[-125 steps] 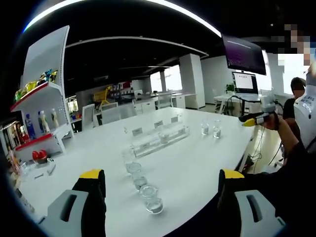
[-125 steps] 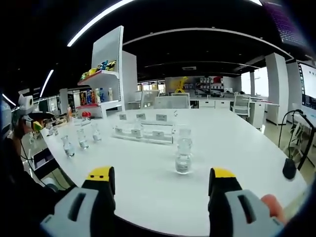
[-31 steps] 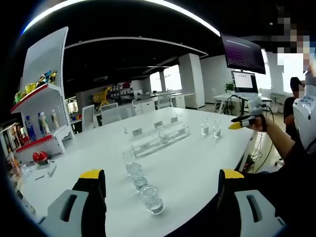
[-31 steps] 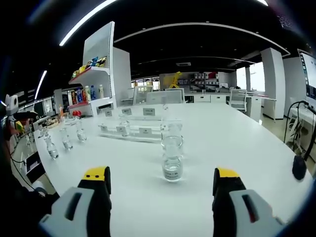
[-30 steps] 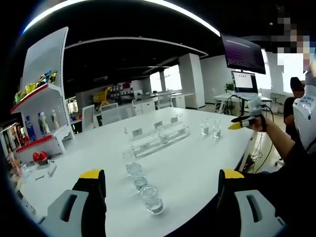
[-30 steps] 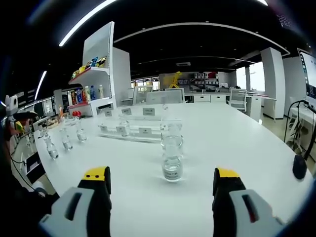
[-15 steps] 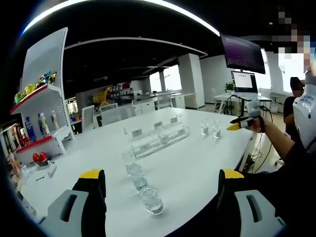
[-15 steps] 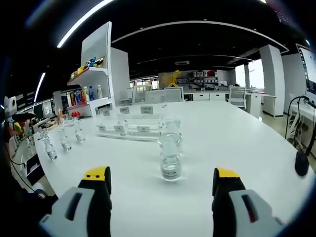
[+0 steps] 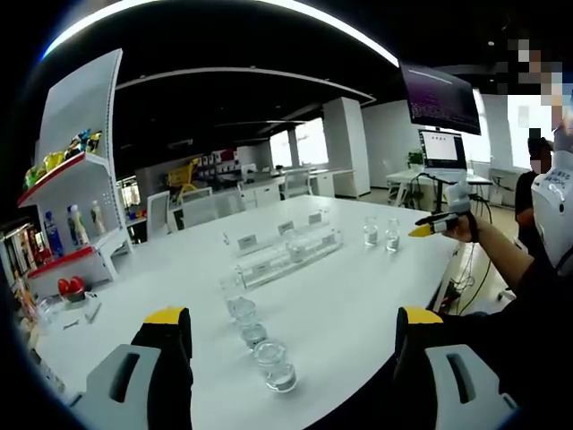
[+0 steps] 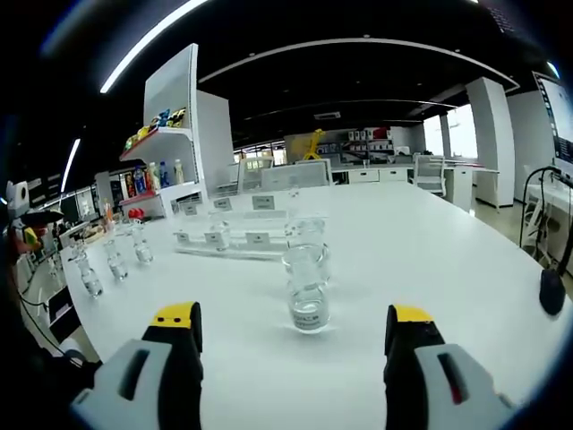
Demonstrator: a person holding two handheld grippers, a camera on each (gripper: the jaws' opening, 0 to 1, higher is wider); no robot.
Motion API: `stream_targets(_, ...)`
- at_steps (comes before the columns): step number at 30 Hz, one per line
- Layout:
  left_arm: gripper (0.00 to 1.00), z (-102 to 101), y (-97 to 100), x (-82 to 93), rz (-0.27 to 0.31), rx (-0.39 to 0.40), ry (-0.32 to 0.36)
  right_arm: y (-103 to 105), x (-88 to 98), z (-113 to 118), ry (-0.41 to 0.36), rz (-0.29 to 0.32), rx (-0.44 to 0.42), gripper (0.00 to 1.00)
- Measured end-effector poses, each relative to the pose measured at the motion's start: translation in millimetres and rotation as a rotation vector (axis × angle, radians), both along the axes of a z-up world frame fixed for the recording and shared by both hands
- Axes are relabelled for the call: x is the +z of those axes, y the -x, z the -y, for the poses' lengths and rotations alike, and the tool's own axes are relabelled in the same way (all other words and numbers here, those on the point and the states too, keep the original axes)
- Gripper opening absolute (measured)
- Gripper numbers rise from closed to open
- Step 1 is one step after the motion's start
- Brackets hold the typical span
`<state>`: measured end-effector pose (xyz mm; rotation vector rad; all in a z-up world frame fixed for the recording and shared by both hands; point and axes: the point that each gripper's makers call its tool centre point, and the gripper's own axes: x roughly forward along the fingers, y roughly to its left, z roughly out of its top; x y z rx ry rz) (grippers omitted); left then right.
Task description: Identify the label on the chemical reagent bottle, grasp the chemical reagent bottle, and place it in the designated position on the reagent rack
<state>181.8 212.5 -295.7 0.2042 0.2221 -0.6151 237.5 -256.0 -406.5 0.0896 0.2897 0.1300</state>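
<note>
The bottle (image 10: pixel 307 291) I am after stands on the white surface (image 10: pixel 466 296), near its front edge and dead ahead between my right gripper's (image 10: pixel 291 331) fingers. Over the last second it has grown in the right gripper view, so I am closing on it; its label is too small to read yet. The fingers are spread wide, nothing between them, well short of the glass. Beyond it the rack (image 10: pixel 235 231) sits toward the middle of the surface. My left gripper (image 9: pixel 293 333) hangs at the other edge, fingers spread and empty, over a row of three bottles (image 9: pixel 253 331); that view has barely shifted. I judge the grasp comes next.
</note>
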Motion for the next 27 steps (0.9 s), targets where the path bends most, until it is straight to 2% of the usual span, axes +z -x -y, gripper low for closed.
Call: stream_targets(27, 0.94, 0.3, 0.6, -1.3, -0.003, -0.002, -0.003, -1.1, -1.3, -1.2, -0.010, 0.002, 0.003, 0.79)
